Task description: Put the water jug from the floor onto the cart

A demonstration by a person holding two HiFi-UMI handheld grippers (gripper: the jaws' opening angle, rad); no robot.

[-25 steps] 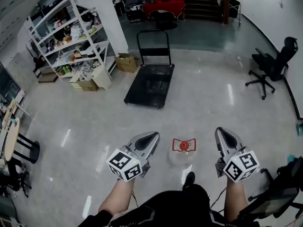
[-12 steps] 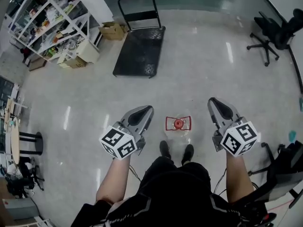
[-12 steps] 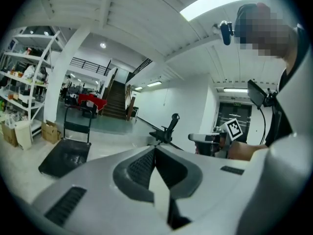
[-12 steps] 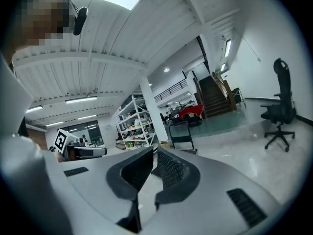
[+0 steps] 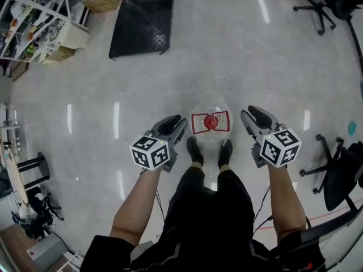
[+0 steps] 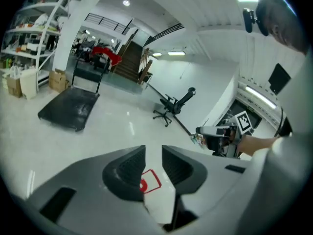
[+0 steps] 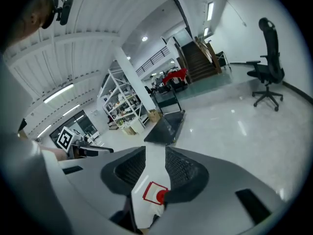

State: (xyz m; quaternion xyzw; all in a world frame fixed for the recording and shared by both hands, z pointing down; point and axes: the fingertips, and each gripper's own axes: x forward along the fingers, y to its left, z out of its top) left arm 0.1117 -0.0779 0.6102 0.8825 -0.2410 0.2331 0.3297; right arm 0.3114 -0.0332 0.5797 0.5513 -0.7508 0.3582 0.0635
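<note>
You're flanking the water jug [image 5: 210, 123] with left claw [image 5: 178, 122] and right claw [image 5: 248, 114], both opening, empty, probably readying a two-sided lift toward the cart [image 5: 142, 18].

I'm looking steeply down from the head camera, high above the floor [image 5: 255, 55], with the water jug [image 5: 210, 122] sitting mid-frame and the cart [image 5: 142, 21] far off at top left. Both gripper views are riding low and close to the jug, facing outward across the room. All three views are sharing jug and cart.
</note>
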